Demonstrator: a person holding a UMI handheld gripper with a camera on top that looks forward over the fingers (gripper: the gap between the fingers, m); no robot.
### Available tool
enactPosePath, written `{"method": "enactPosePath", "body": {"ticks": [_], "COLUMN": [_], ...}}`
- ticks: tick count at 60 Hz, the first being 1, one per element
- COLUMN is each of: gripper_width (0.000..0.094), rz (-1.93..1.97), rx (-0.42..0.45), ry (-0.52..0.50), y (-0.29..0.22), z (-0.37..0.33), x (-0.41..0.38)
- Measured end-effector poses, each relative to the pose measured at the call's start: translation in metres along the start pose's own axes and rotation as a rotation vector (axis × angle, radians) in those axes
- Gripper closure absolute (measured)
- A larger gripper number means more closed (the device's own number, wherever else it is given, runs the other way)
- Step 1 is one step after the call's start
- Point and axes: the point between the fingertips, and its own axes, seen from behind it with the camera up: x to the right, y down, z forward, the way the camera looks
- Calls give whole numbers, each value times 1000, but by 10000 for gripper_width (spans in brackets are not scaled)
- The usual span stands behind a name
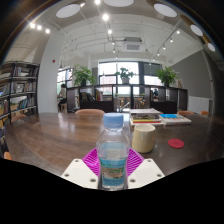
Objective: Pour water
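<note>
We hold the water bottle (114,150) upright, the claw (113,168) clamped on it above the table (50,135). The cup (144,138) stands just beyond. The cap appears fitted; tilting now would yield nothing. Open table lies left; books (158,118) crowd behind.

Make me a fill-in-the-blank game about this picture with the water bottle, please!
1. The water bottle has a ____ cap.
2. The bottle stands between the tool's two ____.
3. The cup stands on the wooden ____, just beside the bottle.
4. The small flat coaster past the cup is coloured ____.

Missing words: blue; fingers; table; red
</note>
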Motion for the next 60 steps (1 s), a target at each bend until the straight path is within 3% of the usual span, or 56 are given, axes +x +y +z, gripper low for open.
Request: {"method": "enactPosePath", "body": {"ticks": [9, 26, 40, 60], "gripper_width": [649, 636, 635, 634], "rz": [154, 933, 1532, 2108], "rx": [11, 85, 196, 381], "ry": [-30, -167, -236, -289], "y": [-33, -95, -117, -142], "z": [31, 90, 120, 98], "x": [-14, -18, 11, 52]}}
